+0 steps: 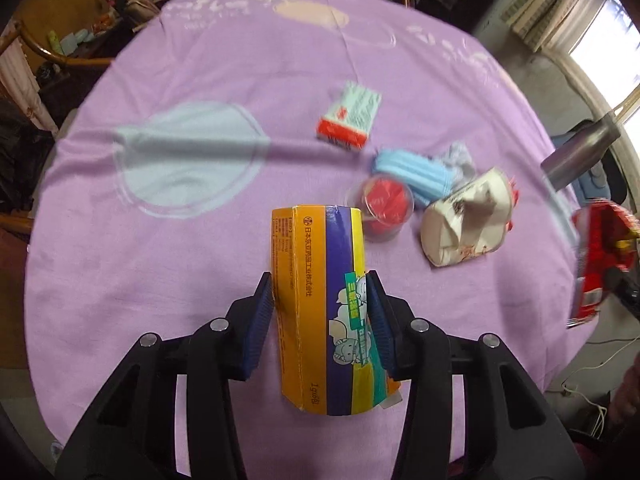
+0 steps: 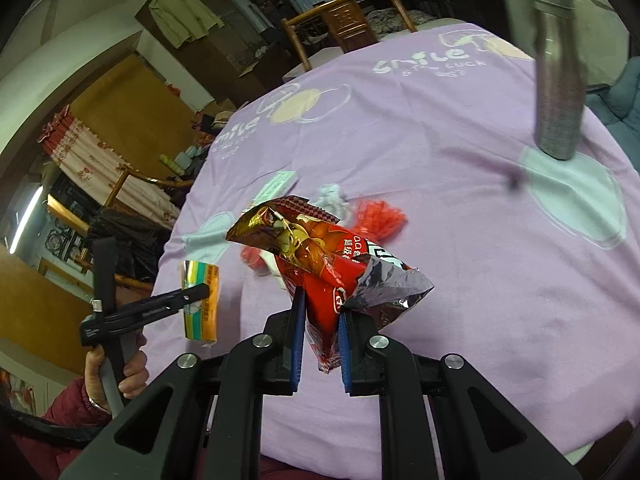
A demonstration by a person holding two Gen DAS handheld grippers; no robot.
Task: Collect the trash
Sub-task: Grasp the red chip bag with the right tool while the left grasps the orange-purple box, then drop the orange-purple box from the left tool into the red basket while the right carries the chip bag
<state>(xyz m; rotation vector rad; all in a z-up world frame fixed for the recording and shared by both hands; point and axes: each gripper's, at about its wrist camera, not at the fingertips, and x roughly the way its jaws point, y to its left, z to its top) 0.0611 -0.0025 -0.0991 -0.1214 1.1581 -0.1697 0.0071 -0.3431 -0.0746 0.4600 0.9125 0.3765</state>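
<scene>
My left gripper point(image 1: 319, 284) is shut on an orange, purple and yellow carton point(image 1: 320, 320), its blue pads pressing both sides; the carton hangs just above the purple tablecloth point(image 1: 180, 272). The right wrist view shows the same carton point(image 2: 204, 308) at the left, held by a hand. My right gripper point(image 2: 322, 304) is shut on a crumpled red snack bag point(image 2: 320, 252), also seen at the right edge of the left wrist view as a red bag point(image 1: 596, 264). On the cloth lie a white-and-red box point(image 1: 350, 118), a blue face mask point(image 1: 412, 174), a clear cup with red scraps point(image 1: 380, 208) and a crushed white paper cup point(image 1: 468, 224).
A steel bottle point(image 2: 556, 80) stands upright at the table's far right. A grey wad of tissue point(image 1: 460, 160) lies beside the mask. Wooden chairs point(image 2: 344, 20) ring the round table. The cloth's left half holds only printed circles.
</scene>
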